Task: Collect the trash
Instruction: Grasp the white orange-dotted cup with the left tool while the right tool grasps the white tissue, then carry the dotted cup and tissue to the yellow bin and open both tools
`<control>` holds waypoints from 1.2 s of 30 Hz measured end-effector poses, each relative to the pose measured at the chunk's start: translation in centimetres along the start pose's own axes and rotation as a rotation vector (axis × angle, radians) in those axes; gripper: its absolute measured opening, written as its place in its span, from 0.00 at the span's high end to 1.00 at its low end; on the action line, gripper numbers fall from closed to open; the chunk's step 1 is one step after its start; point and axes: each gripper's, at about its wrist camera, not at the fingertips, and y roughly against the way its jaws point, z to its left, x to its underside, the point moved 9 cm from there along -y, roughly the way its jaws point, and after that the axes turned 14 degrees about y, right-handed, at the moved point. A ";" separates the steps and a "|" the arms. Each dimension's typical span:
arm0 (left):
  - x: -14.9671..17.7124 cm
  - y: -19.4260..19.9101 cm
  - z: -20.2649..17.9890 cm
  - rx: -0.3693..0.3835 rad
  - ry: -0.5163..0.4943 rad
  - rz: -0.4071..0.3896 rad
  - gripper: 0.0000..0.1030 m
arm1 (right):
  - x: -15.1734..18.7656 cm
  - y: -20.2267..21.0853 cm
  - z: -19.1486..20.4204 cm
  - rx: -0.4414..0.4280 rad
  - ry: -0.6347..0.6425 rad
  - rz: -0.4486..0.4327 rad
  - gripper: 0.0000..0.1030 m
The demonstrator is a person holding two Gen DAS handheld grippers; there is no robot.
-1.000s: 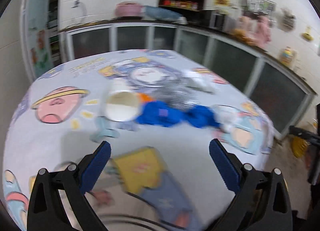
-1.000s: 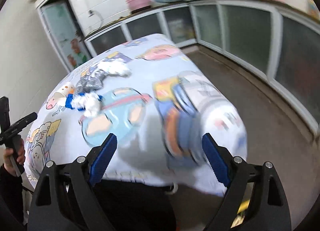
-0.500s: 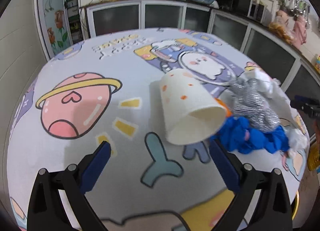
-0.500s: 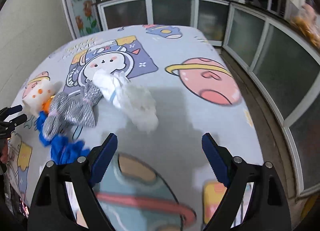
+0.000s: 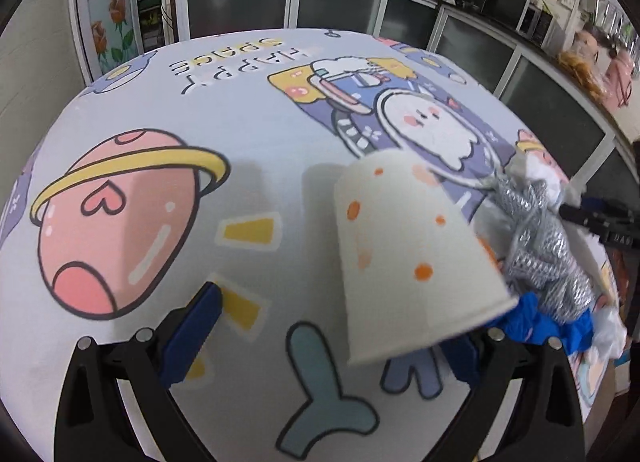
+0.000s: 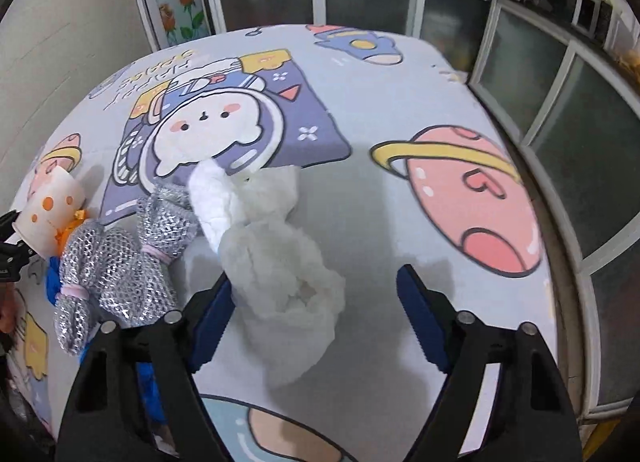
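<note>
Fingers of the left gripper are spread wide and hold nothing; the paper cup lies on its side on the tabletop between them, nearer the right finger, its rim toward the camera and its long axis running away; silver mesh wrapping and blue plastic touch it on the right and could be caught in a squeeze; the right gripper, likewise wide and empty, frames the crumpled white plastic bag, its left finger just beside the bag.
</note>
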 end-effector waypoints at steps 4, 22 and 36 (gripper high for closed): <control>-0.6 0.0 -0.6 0.034 0.006 -0.015 0.28 | -0.1 -0.1 0.6 -0.016 0.007 0.009 0.54; 0.2 4.8 0.5 0.076 0.026 -0.086 0.94 | 0.9 6.6 0.4 -0.081 -0.100 -0.116 0.91; 7.6 12.4 -7.2 0.285 -0.052 -0.145 0.94 | 10.6 16.1 1.6 -0.151 -0.269 -0.242 0.91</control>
